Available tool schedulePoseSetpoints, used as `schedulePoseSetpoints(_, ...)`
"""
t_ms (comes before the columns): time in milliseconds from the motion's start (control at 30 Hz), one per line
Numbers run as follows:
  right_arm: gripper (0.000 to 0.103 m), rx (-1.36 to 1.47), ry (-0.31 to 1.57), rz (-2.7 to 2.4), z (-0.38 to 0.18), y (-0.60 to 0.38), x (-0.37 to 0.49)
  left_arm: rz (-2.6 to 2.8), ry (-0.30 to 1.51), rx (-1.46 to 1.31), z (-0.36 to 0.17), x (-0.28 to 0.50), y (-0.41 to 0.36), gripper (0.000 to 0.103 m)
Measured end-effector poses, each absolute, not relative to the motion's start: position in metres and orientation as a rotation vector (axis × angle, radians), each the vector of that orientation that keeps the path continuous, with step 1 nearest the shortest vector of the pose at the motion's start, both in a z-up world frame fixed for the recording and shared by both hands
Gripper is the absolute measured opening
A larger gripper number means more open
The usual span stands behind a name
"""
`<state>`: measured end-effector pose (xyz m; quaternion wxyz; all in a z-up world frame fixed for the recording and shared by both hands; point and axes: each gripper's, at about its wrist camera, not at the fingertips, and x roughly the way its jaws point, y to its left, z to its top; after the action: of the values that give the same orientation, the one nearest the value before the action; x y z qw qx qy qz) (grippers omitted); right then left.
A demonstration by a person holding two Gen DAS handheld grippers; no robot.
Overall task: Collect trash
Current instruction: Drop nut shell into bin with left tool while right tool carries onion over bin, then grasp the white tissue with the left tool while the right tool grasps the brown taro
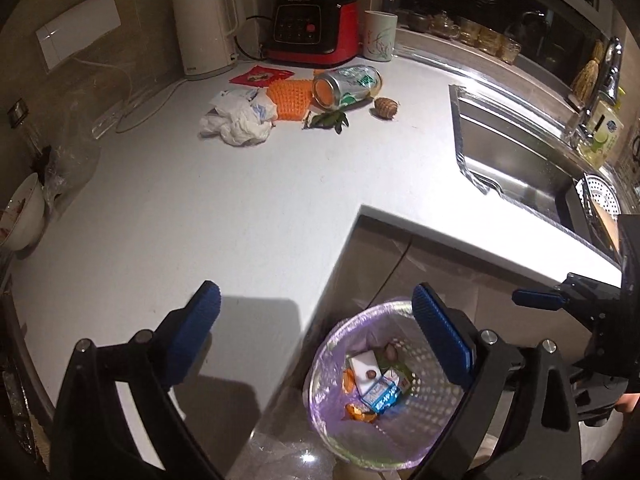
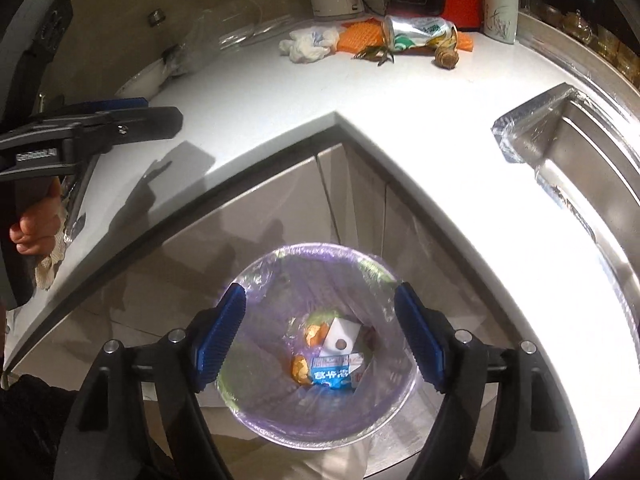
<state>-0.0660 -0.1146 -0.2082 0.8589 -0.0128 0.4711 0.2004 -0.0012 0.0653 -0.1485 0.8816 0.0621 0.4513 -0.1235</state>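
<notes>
Left wrist view
Left gripper [image 1: 316, 332]: jaws spread wide, nothing between them; it hangs over the counter's inner corner, one finger above the counter [image 1: 168, 216], the other above the bin [image 1: 320, 376]
Bin: on the floor below the counter edge, lined with a purple bag; inside lie a blue-and-white carton [image 1: 380, 394], a white box and orange scraps (some bits too small to tell)
Trash on counter: crumpled white bag [image 1: 240, 118], orange mesh [image 1: 290, 100], can [image 1: 347, 85] on its side, green leaves [image 1: 330, 120], brown lump [image 1: 386, 105]; all clustered near the back, in front of the kettle [image 1: 208, 28] and red blender [image 1: 316, 28]
Sink [image 1: 516, 164]: right of the cluster, well apart
Right gripper [image 1: 538, 299]: one blue finger shows at the right edge

Right wrist view
Right gripper [image 2: 320, 336]: jaws spread, empty; directly above the bin [image 2: 256, 276]
Bin contents: carton [image 2: 331, 376], white box, orange scraps at the bottom
Left gripper [image 2: 116, 109]: seen side-on at left over the counter [image 2: 280, 92]; a hand [image 2: 38, 220] holds its grip
Trash on counter: white bag [image 2: 308, 44], mesh [image 2: 360, 36], can [image 2: 420, 30], leaves [image 2: 376, 54], lump [image 2: 447, 57]; at the back
</notes>
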Motion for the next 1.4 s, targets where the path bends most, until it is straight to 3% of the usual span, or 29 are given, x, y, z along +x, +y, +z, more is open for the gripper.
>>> schedulePoseSetpoints(433,0.082,-0.043,0.975,0.488,-0.189,-0.159,0.029,0.025,0.966,0.014,-0.177,0.193,0.080,0.093)
schedulePoseSetpoints(700,0.082,-0.015,0.988,0.492,-0.191,-0.189,0.079,0.097,1.004,0.000,-0.208,0.262,0.071,0.093)
schedulePoseSetpoints(767,0.082,-0.014,0.986,0.496,-0.191,-0.192,0.090,0.103,1.004,0.005,-0.210,0.267,0.068,0.083)
schedulePoseSetpoints(833,0.082,-0.017,0.981,0.502,-0.192,-0.194,0.099,0.102,1.020,0.010,-0.213,0.271,0.067,0.059)
schedulePoseSetpoints(933,0.082,-0.035,0.971,0.493,-0.193,-0.195,0.115,0.094,1.024,0.003,-0.215,0.271,0.067,0.041)
schedulePoseSetpoints(1033,0.082,-0.056,0.935,0.478,-0.193,-0.196,0.135,0.093,1.018,-0.018,-0.211,0.266,0.071,0.033)
schedulePoseSetpoints(1267,0.082,-0.107,0.872,0.447,-0.197,-0.188,0.201,0.091,0.974,-0.047,-0.181,0.233,0.083,0.033)
schedulePoseSetpoints(1400,0.070,-0.131,0.875,0.460,-0.203,-0.177,0.229,0.085,0.948,-0.054,-0.163,0.200,0.084,0.033)
